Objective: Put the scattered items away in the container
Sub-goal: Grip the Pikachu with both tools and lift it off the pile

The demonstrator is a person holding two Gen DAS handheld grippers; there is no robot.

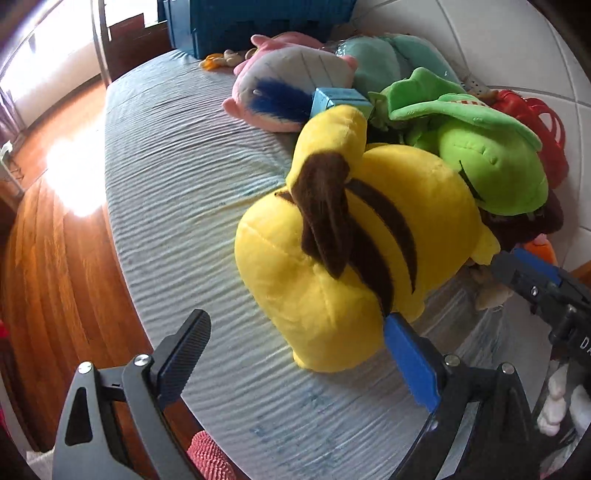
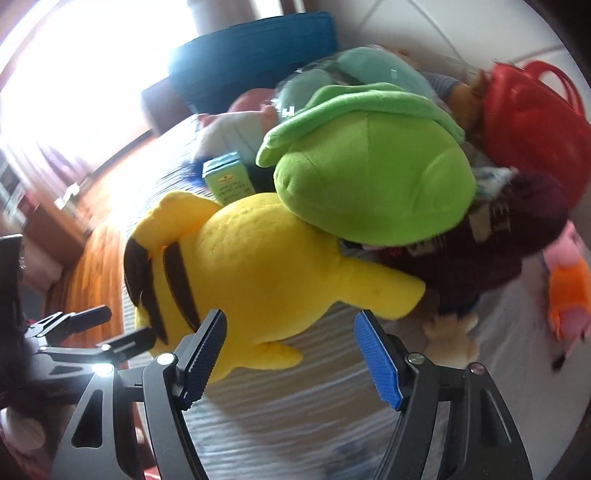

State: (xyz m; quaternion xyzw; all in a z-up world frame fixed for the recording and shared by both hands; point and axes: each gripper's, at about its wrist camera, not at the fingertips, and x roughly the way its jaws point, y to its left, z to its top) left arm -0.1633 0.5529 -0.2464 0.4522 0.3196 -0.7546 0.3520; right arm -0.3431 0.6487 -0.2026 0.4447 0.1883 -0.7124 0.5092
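Observation:
A yellow plush with brown stripes [image 1: 343, 254] lies on the striped blue bedsheet [image 1: 177, 192]; it also shows in the right wrist view [image 2: 258, 266]. My left gripper [image 1: 295, 354] is open just in front of the plush, its blue pad touching the plush's lower side. My right gripper [image 2: 291, 354] is open, close under the plush's arm; it shows at the right edge of the left wrist view [image 1: 524, 273]. A green plush [image 1: 480, 155] leans on the yellow one. A blue storage box [image 1: 251, 22] stands at the far end.
A pink and grey plush [image 1: 288, 85], a teal plush [image 1: 384, 59], a small teal carton [image 2: 229, 177], a red basket [image 2: 532, 122], a dark maroon plush [image 2: 491, 243] and an orange toy [image 2: 569, 295] crowd the bed. Wooden floor [image 1: 51, 258] lies left of the bed edge.

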